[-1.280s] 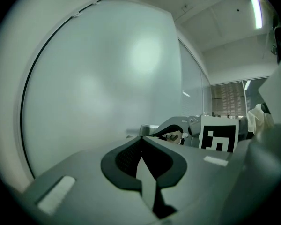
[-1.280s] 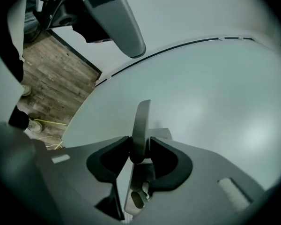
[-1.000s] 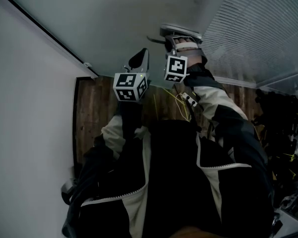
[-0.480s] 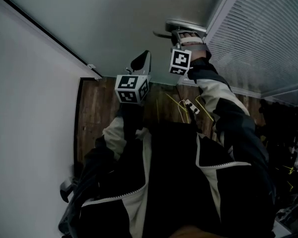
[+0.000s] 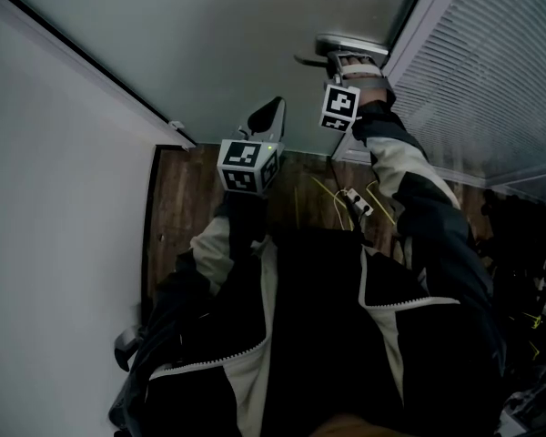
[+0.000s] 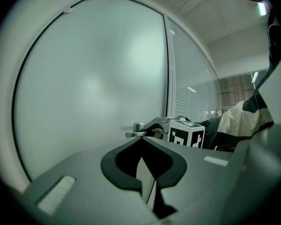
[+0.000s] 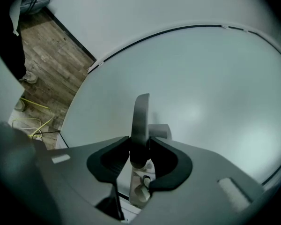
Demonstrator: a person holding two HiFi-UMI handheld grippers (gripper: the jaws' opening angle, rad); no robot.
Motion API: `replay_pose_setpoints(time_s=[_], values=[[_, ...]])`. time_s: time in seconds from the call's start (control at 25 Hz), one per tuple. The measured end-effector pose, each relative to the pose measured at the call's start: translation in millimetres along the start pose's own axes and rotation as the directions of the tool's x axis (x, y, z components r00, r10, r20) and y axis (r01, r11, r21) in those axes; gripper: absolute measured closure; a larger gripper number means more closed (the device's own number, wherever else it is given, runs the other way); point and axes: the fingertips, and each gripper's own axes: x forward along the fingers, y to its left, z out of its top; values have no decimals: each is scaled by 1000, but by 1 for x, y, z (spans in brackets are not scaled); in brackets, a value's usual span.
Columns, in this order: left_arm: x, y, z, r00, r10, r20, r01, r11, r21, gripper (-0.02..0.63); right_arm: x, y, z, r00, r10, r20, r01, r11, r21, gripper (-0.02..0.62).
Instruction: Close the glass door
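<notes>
The frosted glass door (image 5: 255, 35) fills the top of the head view. Its metal lever handle (image 5: 341, 45) juts out near the door's right edge. My right gripper (image 5: 348, 62) is shut on that handle; in the right gripper view the lever (image 7: 140, 121) runs up between the pads. My left gripper (image 5: 271, 109) hovers lower and to the left, close to the glass, shut with nothing in it. From the left gripper view, its closed tips (image 6: 141, 142) point toward the pane, with the handle (image 6: 140, 131) and the right gripper's marker cube (image 6: 186, 134) beyond.
A glass panel with slatted blinds (image 5: 491, 71) adjoins the door on the right. A white wall (image 5: 45, 198) runs down the left. Yellow cables and a power strip (image 5: 357, 203) lie on the wood floor (image 5: 182, 208). Dark equipment (image 5: 528, 244) stands at the right.
The right gripper and the handle it grips have travelled rightward toward the blinds panel, the door edge moving with them. The left gripper drifted the same way by a smaller amount.
</notes>
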Motion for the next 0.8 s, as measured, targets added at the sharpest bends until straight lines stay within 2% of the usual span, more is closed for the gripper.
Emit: replay_pose_setpoints(time_s=[0.8], values=[[-13,11,-7,999,39,-9,-39,999,-9,603,16,-4,2,1000,11,-21,-11,1000,9,466]])
